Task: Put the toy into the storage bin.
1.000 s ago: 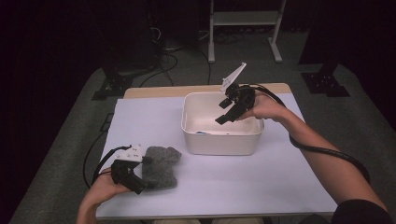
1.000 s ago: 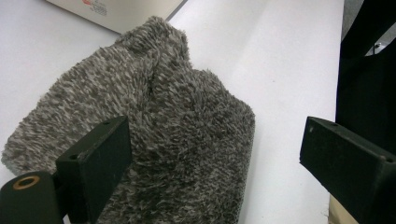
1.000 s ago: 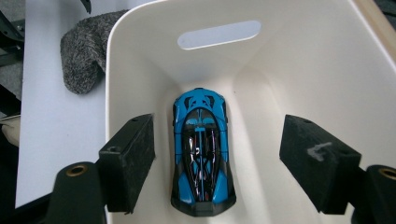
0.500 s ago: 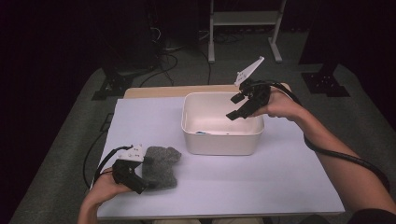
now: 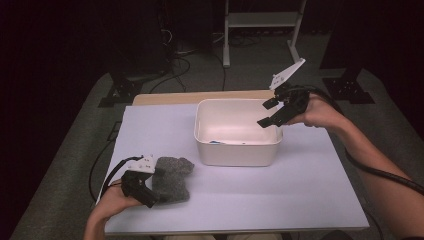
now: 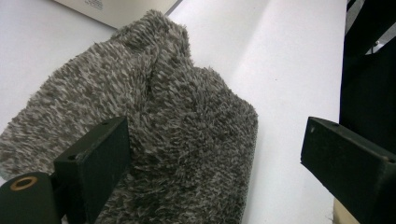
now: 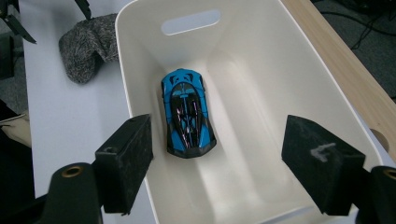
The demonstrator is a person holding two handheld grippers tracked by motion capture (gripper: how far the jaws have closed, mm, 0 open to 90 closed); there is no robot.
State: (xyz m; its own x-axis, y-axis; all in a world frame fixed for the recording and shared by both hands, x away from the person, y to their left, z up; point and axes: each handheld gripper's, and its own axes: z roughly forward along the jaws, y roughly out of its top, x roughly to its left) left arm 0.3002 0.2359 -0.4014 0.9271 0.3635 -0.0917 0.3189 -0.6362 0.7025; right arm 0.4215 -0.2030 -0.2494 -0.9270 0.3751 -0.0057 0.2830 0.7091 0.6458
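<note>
- Left claw [image 5: 150, 192]: rests low on the counter [image 5: 300, 200] at its near left corner, jaws spread wide and grasping nothing.
- Sock [image 5: 171, 177]: a fuzzy grey knit sock, lying flat on the counter. In the left gripper view the sock [image 6: 154, 126] lies between the two jaws but nearer the left one, which sits against or just over its edge; the right jaw stands well clear of it above bare counter. Whether the left jaw presses the knit cannot be told.
- Right claw [image 5: 270, 112]: held in the air above the far right rim of the bin [image 5: 235, 155], tilted down toward its inside, jaws released and wide apart, with nothing between them.
- Bin: a white plastic tub standing in the middle of the counter, well apart from the sock.
- Car [image 7: 188, 113]: a blue and black toy car lying on the bin's floor, seen in the right gripper view between the two jaws but far below them, untouched. The bin's wall [image 7: 140, 65] runs under the left jaw.
</note>
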